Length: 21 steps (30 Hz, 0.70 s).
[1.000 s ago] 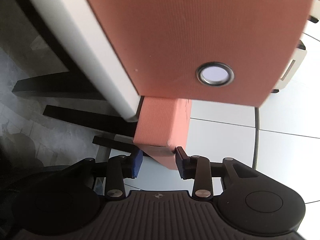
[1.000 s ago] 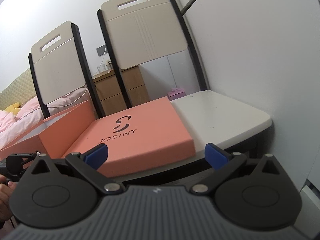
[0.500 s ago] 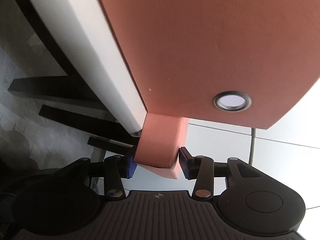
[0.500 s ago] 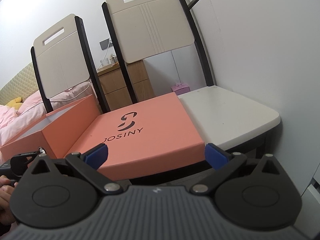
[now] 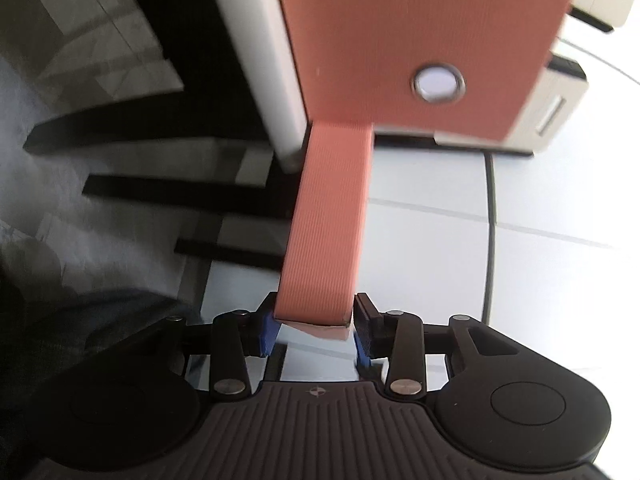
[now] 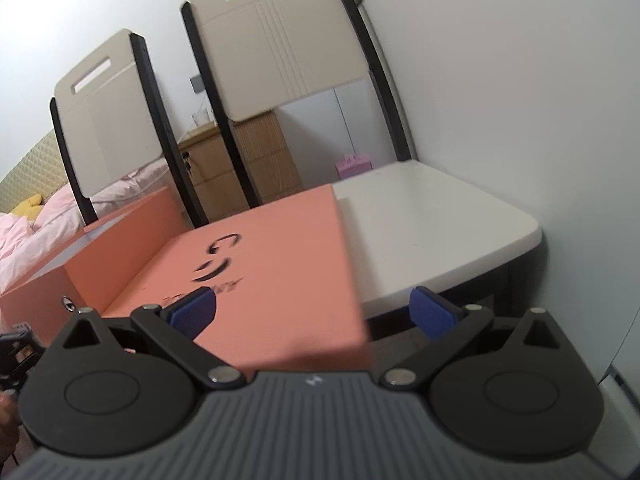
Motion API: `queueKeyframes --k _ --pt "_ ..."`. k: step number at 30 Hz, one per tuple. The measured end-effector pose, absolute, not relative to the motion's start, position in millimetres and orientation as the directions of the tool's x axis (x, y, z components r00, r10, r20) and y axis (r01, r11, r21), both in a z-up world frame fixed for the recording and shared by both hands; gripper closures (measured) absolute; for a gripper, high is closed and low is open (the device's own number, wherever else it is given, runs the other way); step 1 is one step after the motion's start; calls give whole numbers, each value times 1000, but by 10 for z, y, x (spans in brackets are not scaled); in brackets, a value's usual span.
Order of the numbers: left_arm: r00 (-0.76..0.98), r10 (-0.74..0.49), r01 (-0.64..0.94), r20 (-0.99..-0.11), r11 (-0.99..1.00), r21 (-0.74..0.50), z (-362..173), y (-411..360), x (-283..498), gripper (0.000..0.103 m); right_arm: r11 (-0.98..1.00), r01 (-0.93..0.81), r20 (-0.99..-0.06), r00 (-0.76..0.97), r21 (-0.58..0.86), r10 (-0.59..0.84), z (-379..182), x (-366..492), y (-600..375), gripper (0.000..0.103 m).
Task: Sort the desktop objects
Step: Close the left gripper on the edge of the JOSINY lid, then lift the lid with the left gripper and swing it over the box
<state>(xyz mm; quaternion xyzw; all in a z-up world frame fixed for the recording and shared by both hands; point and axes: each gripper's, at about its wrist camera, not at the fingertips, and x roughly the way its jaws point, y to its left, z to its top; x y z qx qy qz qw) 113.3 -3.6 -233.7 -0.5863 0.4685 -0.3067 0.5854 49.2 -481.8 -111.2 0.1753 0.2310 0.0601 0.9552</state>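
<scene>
My left gripper [image 5: 314,330] is shut on the near edge of a salmon box lid [image 5: 332,224], seen edge-on; the lid also shows in the right wrist view [image 6: 276,276], flat with a dark logo, lifted and shifted toward me off the white seat [image 6: 432,232]. The open salmon box base [image 5: 420,20] with a metal eyelet [image 5: 438,82] fills the upper left wrist view and stands left of the lid in the right wrist view [image 6: 116,256]. My right gripper [image 6: 312,312] is open and empty, its blue pads [image 6: 192,312] wide apart, with the lid's near edge between them.
Two beige chair backs [image 6: 280,36] with black frames stand behind the seats. A white wall [image 6: 520,100] runs close on the right. A wooden dresser [image 6: 256,164] and a bed with pink bedding [image 6: 24,236] lie behind. Black chair legs [image 5: 172,188] cross the tiled floor.
The lid has slid off the seat toward the right gripper and now lies between its pads. The left gripper has closed on the lid's edge and swung so the lid looks longer.
</scene>
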Motion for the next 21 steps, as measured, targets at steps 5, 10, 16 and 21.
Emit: queueKeyframes --k 5,10,16,21 --pt "367 -912 -175 -183 125 -977 -2343 55 920 60 891 -105 -448 835 441 320 -1222 797 -5194 0" --pt "359 -913 -168 -194 141 -976 -2362 39 870 59 775 -160 -447 738 611 505 -1529 1136 -5298 0" --pt "325 -915 -163 -238 194 -967 -2337 9 926 58 670 -179 -407 674 720 617 -1803 1279 -5208 1" --pt "307 -905 -124 -295 269 -955 -2127 9 968 56 586 -178 -339 671 790 660 -1902 1270 -5222 36"
